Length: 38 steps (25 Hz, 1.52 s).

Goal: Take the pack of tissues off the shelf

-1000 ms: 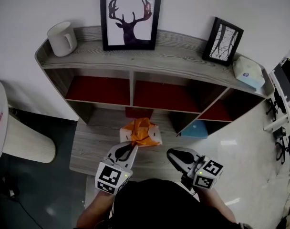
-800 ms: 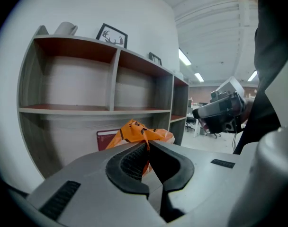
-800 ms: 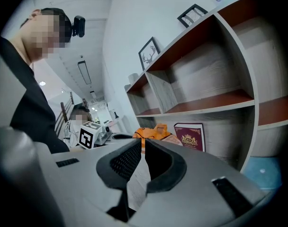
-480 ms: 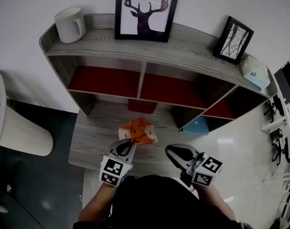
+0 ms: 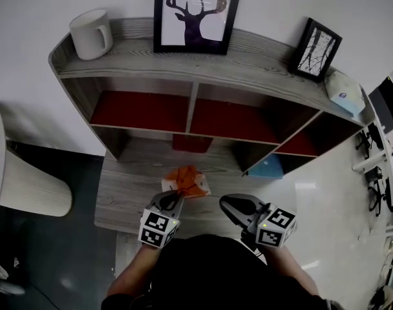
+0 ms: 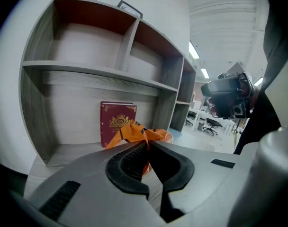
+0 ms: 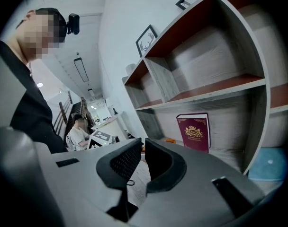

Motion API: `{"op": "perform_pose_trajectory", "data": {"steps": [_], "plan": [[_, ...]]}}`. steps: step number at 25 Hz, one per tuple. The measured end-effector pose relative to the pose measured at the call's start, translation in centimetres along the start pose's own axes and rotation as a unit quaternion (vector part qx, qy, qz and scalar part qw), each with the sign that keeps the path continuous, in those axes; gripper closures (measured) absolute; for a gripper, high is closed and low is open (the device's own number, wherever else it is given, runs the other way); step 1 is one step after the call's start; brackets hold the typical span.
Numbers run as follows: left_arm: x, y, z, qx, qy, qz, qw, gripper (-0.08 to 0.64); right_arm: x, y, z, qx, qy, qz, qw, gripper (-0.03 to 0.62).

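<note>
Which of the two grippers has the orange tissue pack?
The left gripper: it pinches the wrapper of the orange tissue pack, while the right gripper is shut on nothing beside it.

The person wears a black top. The left gripper and right gripper are grey moulded plastic with black ribbed pads, each bearing a white cube of black square markers.

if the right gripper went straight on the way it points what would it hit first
Probably the orange tissue pack, pinched in the left gripper; the shut right gripper aims toward it. Depth is unclear, so it might touch the lower shelf board first.
</note>
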<state>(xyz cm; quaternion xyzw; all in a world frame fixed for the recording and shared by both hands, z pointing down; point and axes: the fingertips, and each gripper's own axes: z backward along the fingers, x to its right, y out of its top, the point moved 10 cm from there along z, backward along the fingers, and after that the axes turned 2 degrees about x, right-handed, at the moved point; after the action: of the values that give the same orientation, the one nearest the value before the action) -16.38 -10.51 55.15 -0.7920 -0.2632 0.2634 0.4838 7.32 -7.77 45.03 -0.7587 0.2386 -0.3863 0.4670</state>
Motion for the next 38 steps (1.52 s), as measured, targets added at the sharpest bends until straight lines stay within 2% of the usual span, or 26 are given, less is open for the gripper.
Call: {"op": "perform_pose_trajectory", "data": {"steps": [5, 15, 18, 20, 22, 26, 34, 38], "plan": [[-1.1, -1.8, -1.8, -0.007, 0.001, -0.028, 0.9996, 0.543, -0.3, -0.4, -0.2, 0.005, -0.012, -0.005, 1.000, 0.571], [-2.6, -4.1, -4.5, -0.032, -0.032, -0.039, 0.9982, 0.540, -0.9, -1.2, -0.2, 0.009, -0.038, -0.018, 0.999, 0.571], [-3.1, -4.6, -4.8, -0.034, -0.035, -0.030, 0.9983, 0.506, -1.1, -1.3, -0.4, 0.009, -0.041, -0.019, 0.999, 0.571], [-3.5, -4.7, -4.8, -0.030, -0.035, -0.015, 0.9988, 0.453, -1.2, -1.3, -0.5, 0.012, -0.043, -0.019, 0.999, 0.571], [-3.6, -4.3, -4.4, -0.026, -0.039, -0.001, 0.9989, 0.423, -1.1, -1.2, -0.5, 0.015, -0.047, -0.020, 0.999, 0.571], [-3.7, -2.8, -2.9, -0.008, -0.041, 0.006, 0.9991, 0.423, -1.0, -0.8, -0.1, 0.028, -0.054, -0.019, 0.998, 0.571], [-2.6, 2.1, -1.1, 0.048, -0.026, -0.016, 0.9984, 0.423, 0.5, 0.1, 2.3, 0.053, -0.062, -0.017, 0.997, 0.571], [-0.7, 5.7, 0.0, 0.081, -0.027, -0.041, 0.9955, 0.466, 1.2, 2.1, 3.8, 0.078, -0.054, -0.001, 0.995, 0.571]]}}
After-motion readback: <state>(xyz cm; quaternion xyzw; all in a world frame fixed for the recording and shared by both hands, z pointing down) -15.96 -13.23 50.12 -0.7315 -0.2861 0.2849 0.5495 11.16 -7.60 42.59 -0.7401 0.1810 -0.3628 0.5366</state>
